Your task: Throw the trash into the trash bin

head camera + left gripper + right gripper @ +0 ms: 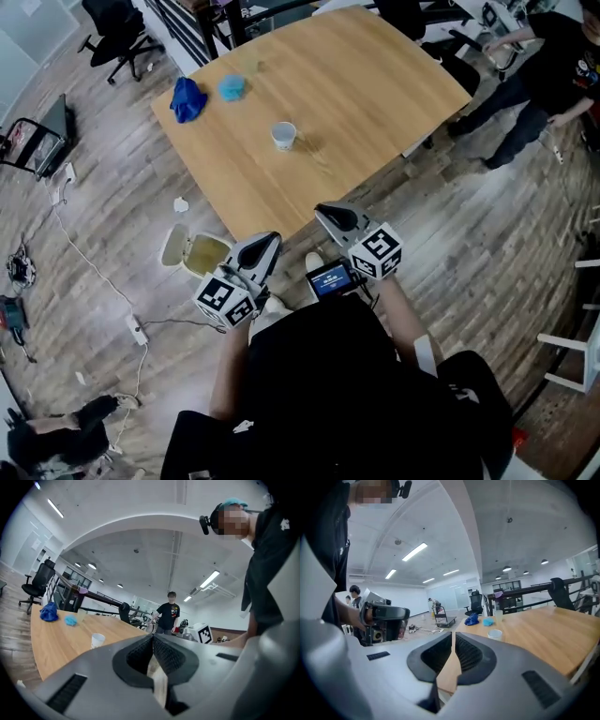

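Note:
On the wooden table [347, 112] stand a white paper cup [284, 135], a dark blue crumpled cloth [187, 98] and a light blue wad [232, 87]. A small trash bin [206, 253] with its lid open sits on the floor by the table's near corner. My left gripper [270, 242] hangs beside the bin, just off the table edge, shut and empty. My right gripper [325, 213] reaches over the table's near edge, also shut with nothing held. The left gripper view shows the left gripper [153, 644] and the cup [97, 640]. The right gripper view shows the right gripper [453, 641] and the cup [494, 633].
A white scrap [181, 204] lies on the floor left of the bin. Cables and a power strip [138, 330] run along the floor at left. Office chairs [117, 33] stand beyond the table. A person in black [544, 66] stands at the far right.

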### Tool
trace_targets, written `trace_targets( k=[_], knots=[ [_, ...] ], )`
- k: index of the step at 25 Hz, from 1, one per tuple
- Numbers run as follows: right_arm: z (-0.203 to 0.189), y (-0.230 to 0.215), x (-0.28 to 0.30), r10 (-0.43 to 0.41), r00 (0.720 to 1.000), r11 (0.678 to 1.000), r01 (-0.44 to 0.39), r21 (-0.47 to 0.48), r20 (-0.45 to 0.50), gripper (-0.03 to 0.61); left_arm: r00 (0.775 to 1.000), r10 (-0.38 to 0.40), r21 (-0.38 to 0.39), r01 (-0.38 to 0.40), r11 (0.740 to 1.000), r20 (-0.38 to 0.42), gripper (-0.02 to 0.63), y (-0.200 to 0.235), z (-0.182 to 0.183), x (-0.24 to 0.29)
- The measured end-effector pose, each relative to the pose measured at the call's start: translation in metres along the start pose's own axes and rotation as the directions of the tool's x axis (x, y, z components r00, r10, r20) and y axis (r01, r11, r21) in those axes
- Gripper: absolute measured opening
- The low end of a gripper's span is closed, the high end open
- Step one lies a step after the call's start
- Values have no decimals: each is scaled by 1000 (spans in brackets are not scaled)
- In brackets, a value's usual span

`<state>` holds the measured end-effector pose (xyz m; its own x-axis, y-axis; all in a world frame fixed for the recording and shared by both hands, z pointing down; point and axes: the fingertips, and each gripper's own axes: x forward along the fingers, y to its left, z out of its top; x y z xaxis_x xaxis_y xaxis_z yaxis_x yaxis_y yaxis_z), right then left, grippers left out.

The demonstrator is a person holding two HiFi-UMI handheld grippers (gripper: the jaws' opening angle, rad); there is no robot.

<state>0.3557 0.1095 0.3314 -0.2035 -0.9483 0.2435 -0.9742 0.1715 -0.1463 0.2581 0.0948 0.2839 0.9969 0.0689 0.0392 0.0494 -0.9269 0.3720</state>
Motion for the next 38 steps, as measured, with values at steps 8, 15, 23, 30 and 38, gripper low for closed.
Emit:
trace_targets(
  k=[8,15,23,30,38],
  knots=[
    [-21,-86,114,123,974,979,-151,-137,-191,133,977,209,-14,-208,978,52,8,44,15,6],
    [-49,-140,196,81,910,924,-222,-313,-405,137,943,329,-66,-325,944,59,8,69,13,-1],
    [-73,-149,225,29,854,877,-271,-397,-519,137,927,372,-72,-368,927,47,8,78,9,-4],
    [-85,-154,231,-7,826,853,-289,-434,-564,17,936,350,-55,-347,936,42,8,82,11,7],
    [-68,-144,229,36,852,867,-286,-408,-522,12,933,356,-67,-353,933,49,8,81,9,7]
  ],
)
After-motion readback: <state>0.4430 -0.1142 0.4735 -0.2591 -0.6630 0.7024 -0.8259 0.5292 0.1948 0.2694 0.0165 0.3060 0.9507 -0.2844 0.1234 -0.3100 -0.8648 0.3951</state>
